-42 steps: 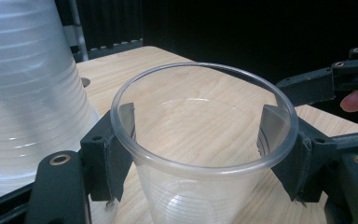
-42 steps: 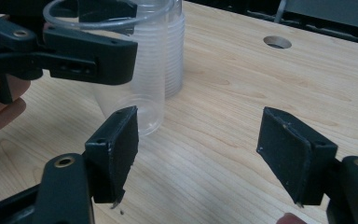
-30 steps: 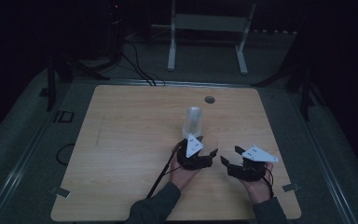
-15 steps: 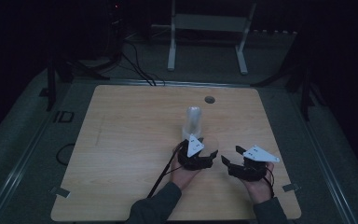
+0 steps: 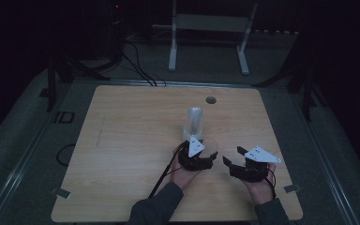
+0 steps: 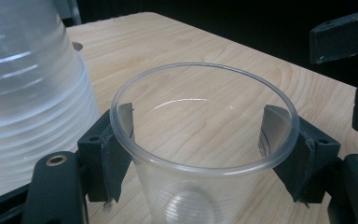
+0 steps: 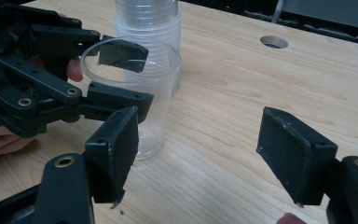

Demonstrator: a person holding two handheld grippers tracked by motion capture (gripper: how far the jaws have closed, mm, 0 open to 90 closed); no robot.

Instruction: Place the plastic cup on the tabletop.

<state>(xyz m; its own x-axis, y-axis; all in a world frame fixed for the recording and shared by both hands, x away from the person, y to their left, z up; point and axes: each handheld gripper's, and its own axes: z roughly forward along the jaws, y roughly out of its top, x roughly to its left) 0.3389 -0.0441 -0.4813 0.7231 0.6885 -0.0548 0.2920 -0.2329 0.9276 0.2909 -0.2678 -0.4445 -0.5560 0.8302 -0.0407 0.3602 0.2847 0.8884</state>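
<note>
Nearest the person, at about five o'clock on the desk (image 5: 122, 140), the right claw (image 5: 230, 157) rests low with its jaws standing wide and nothing between them; in the right gripper view its two black pads frame bare wood.

Just to its nine o'clock, the left claw (image 5: 211, 154) has a single clear plastic cup (image 6: 200, 154) between its jaws. In the left gripper view a pad sits on either side of the cup just under the rim, and the jaws have just been easing apart, so the grip looks loose; whether the pads press on the wall cannot be told. In the right gripper view the cup (image 7: 142, 93) stands upright with its base on the desk.

Just beyond, toward twelve o'clock and near the desk's middle, stands the stack of cups (image 5: 194, 123), upright, just beside the single cup.

Farther off, near the far edge at one o'clock, is a round hole (image 5: 210, 100) in the desk.

As a judgement: one cup is apart from the stack and set down; letting go of it, and dealing with the remaining cups, is left.
</note>
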